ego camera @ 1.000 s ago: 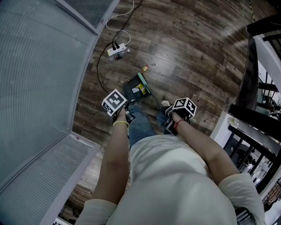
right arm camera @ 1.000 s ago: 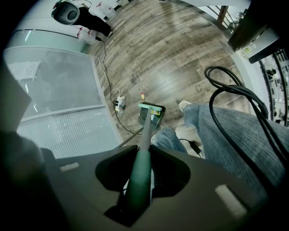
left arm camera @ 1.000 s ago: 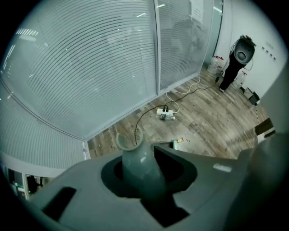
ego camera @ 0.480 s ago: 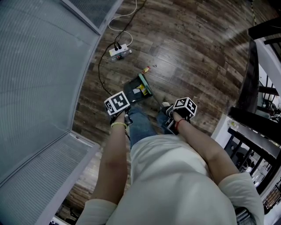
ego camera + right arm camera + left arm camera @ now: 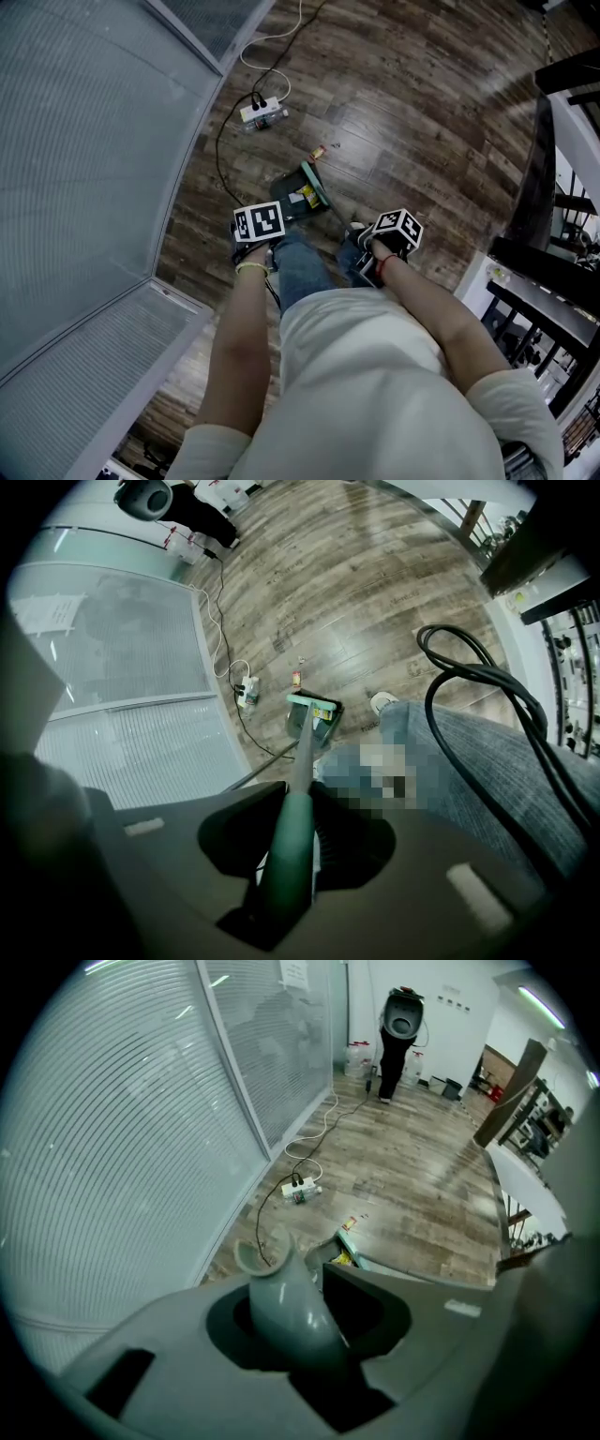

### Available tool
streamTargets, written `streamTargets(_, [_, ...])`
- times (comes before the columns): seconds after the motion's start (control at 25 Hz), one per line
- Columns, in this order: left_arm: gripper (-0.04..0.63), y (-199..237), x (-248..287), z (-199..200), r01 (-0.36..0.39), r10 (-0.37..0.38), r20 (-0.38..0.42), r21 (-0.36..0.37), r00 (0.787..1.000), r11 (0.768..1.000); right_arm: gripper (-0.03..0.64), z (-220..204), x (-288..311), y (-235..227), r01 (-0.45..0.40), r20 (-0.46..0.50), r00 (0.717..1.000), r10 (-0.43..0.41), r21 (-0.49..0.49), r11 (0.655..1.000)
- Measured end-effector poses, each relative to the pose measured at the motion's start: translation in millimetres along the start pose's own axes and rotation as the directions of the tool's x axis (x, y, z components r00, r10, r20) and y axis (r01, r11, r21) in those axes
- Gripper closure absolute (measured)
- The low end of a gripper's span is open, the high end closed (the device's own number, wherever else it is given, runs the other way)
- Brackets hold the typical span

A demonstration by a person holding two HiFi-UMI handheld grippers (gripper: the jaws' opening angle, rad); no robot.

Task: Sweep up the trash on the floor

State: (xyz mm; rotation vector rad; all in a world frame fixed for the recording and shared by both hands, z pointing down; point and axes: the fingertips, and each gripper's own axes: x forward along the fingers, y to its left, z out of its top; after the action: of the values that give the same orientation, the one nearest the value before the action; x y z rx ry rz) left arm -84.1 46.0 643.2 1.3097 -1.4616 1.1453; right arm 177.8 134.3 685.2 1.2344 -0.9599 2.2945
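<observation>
Trash: we saw small red-yellow scrap [image 5: 318, 151] lying loose on wood floor [image 5: 422, 103], just beyond dustpan [image 5: 291, 194]; yellow bits [image 5: 302, 196] inside pan. Head view gave us layout only, since marker cubes covered both grips.

Left gripper view: left gripper [image 5: 314, 1312] fingers clenched on grey dustpan handle [image 5: 281, 1302].

Right gripper view: right gripper [image 5: 300, 841] fingers clamped round green broom handle [image 5: 289, 855], pale broom head [image 5: 311, 703] at pan's rim. We also noted black cable [image 5: 487, 691] across jeans leg, which other views did not show.

Power strip [image 5: 262, 113] near glass wall [image 5: 94, 141].
</observation>
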Motion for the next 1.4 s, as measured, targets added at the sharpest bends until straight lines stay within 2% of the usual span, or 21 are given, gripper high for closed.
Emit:
streamTargets(0.16, [0.492, -2.4, 6.9, 0.1, 0.031, -0.031, 0.002, 0.110, 1.000, 0.994, 0.522, 2.5, -0.4, 1.3, 0.001, -0.003, 1.000, -0.001, -0.004, 1.000])
streamTargets(0.24, [0.491, -2.8, 6.9, -1.4, 0.037, -0.038, 0.009, 0.125, 0.999, 0.991, 0.522, 3.1, -0.5, 0.7, 0.000, -0.002, 1.000, 0.000, -0.005, 1.000])
streamTargets(0.48, [0.499, 3.3, 6.1, -2.3, 0.024, -0.024, 0.011, 0.047, 1.000, 0.999, 0.522, 10.3, -14.4, -0.6, 0.046, 0.009, 0.999, -0.045, -0.070, 0.997])
streamTargets(0.84, [0.494, -0.7, 2.4, 3.3, 0.027, -0.027, 0.006, 0.017, 1.000, 0.999, 0.522, 39.8, -47.7, 6.8, 0.064, 0.075, 0.996, -0.053, -0.158, 0.985])
streamTargets(0.96, [0.494, -1.6, 1.2, 3.8, 0.025, -0.025, 0.007, 0.016, 1.000, 1.000, 0.522, 52.9, -51.5, 14.4, 0.086, 0.094, 0.993, -0.066, -0.228, 0.970])
streamTargets(1.12, [0.494, -0.1, 2.1, 2.7, 0.027, -0.027, 0.007, 0.016, 1.000, 1.000, 0.521, 71.1, -48.2, 32.7, 0.142, 0.116, 0.987, -0.108, -0.339, 0.930])
streamTargets(1.4, [0.494, 2.2, -0.4, 2.8, 0.031, -0.031, 0.013, 0.012, 0.999, 0.999, 0.522, 94.5, -25.6, 78.7, 0.191, 0.126, 0.981, -0.150, -0.440, 0.877])
